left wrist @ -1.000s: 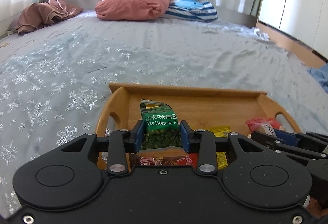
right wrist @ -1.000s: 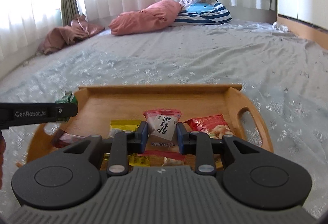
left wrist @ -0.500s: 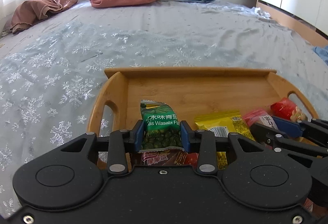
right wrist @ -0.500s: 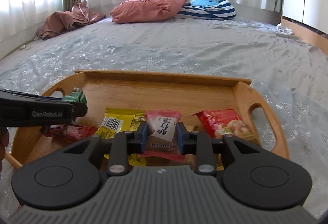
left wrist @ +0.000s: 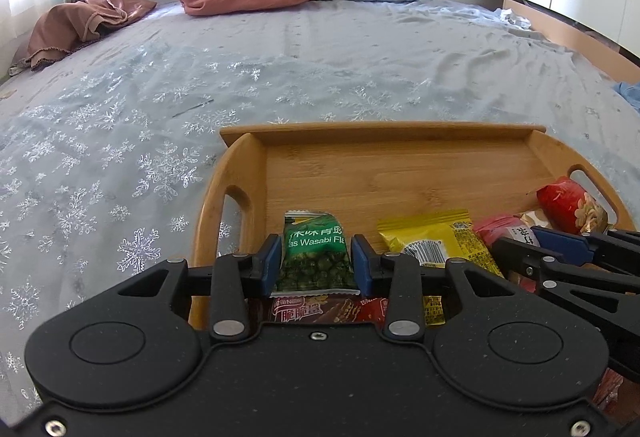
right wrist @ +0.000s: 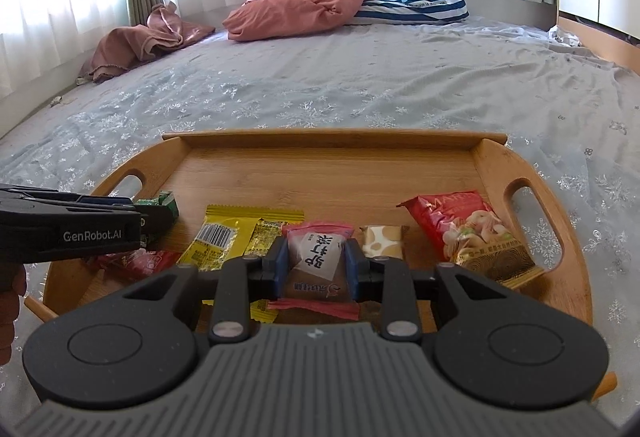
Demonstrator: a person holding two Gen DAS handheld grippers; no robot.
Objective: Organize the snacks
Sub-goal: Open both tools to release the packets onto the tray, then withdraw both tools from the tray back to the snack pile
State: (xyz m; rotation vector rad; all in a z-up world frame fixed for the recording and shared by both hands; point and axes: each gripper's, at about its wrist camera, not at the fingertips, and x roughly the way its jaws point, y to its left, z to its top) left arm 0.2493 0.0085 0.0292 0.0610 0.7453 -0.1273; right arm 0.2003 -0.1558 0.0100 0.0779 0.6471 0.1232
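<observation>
Green packet: your left gripper [left wrist: 316,259] has its jaws clamped on the wasabi pea packet [left wrist: 316,257], upright, glossy green with white lettering, over the left end of the wooden tray [left wrist: 400,173].
Pink packet: your right gripper [right wrist: 316,263] has the pink-and-white snack packet [right wrist: 316,261] between its jaws, and they're opening right now.
Rest of the tray: yellow packet [right wrist: 222,237], red nut packet [right wrist: 468,233], small cream bar [right wrist: 380,241] and a red chocolate wafer [left wrist: 320,311] all lie flat in it.
Tray spot: sits on the snowflake bedspread [left wrist: 160,117].
Versus a second ago: both packets stay in the jaws; more of the tray floor shows.
</observation>
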